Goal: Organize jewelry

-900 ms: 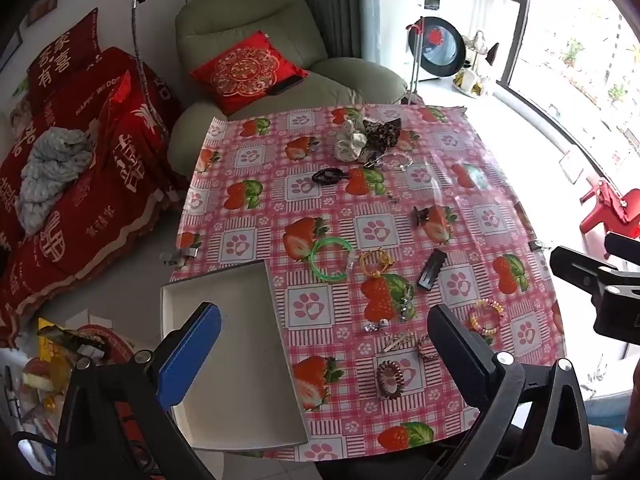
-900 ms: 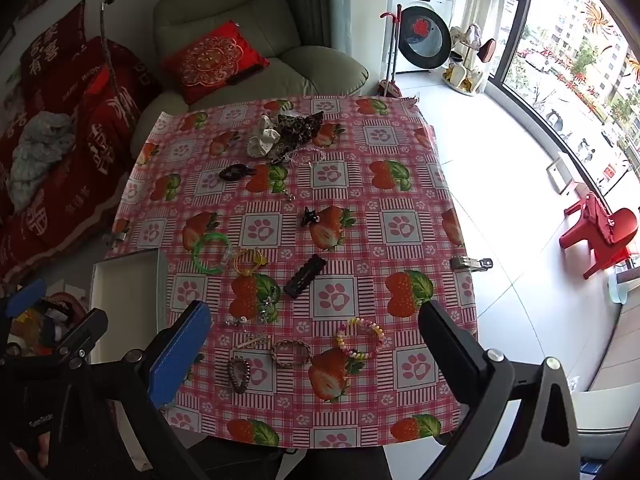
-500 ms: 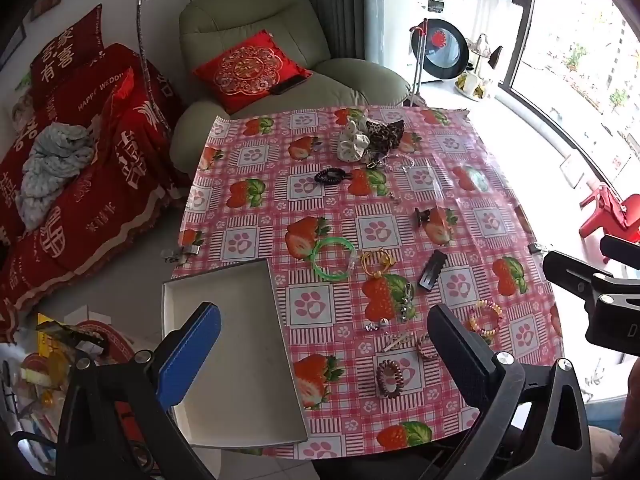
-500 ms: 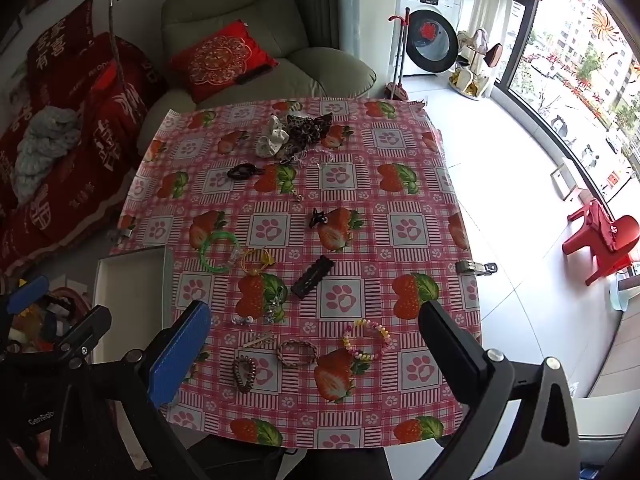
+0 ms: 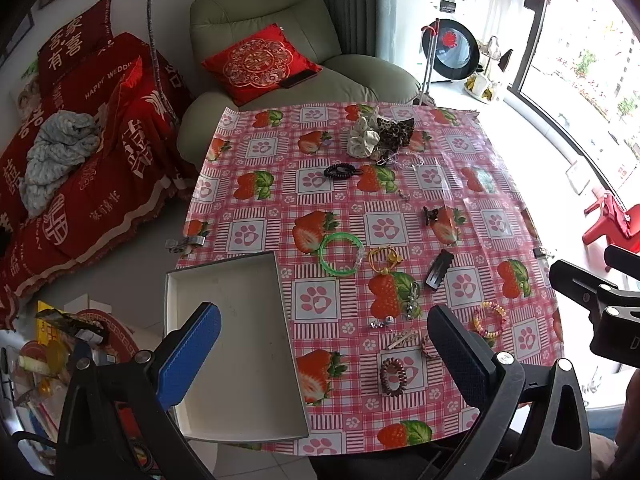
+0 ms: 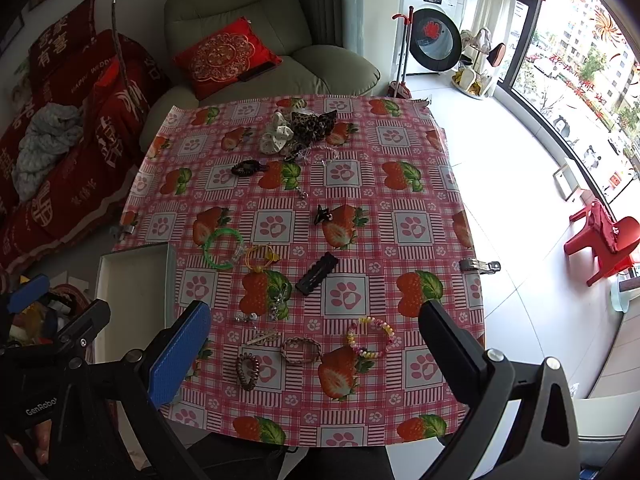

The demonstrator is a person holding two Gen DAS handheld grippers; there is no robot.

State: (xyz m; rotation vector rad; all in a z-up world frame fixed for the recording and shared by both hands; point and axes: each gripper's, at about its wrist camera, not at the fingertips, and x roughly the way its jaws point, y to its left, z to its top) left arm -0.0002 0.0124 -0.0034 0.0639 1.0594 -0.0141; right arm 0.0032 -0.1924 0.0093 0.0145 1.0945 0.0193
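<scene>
Jewelry lies scattered on the strawberry tablecloth point(image 5: 496, 184): a green bangle point(image 5: 341, 255) point(image 6: 223, 249), a yellow hair tie point(image 5: 384, 258), a black hair clip point(image 5: 439, 269) point(image 6: 317, 274), a colourful beaded bracelet point(image 5: 489, 320) point(image 6: 370, 342), a braided bracelet point(image 6: 301, 351) and a brown spiral tie point(image 5: 393, 376) point(image 6: 247, 372). An empty white tray point(image 5: 240, 344) point(image 6: 132, 280) sits at the near left corner. My left gripper point(image 5: 324, 356) hovers open over the tray's right edge. My right gripper point(image 6: 316, 354) hangs open above the near bracelets, holding nothing.
Farther back lie a black claw clip point(image 5: 431, 215), a black spiral tie point(image 5: 339, 171), a white scrunchie point(image 5: 362, 140) and a leopard scrunchie point(image 5: 394, 132). A green armchair point(image 5: 280, 32) stands behind the table and a red-covered sofa point(image 5: 80, 140) to the left. Clutter sits on the floor point(image 5: 48, 352).
Both views have drifted only slightly. Nothing on the table has moved, and both sets of jaws stay wide apart.
</scene>
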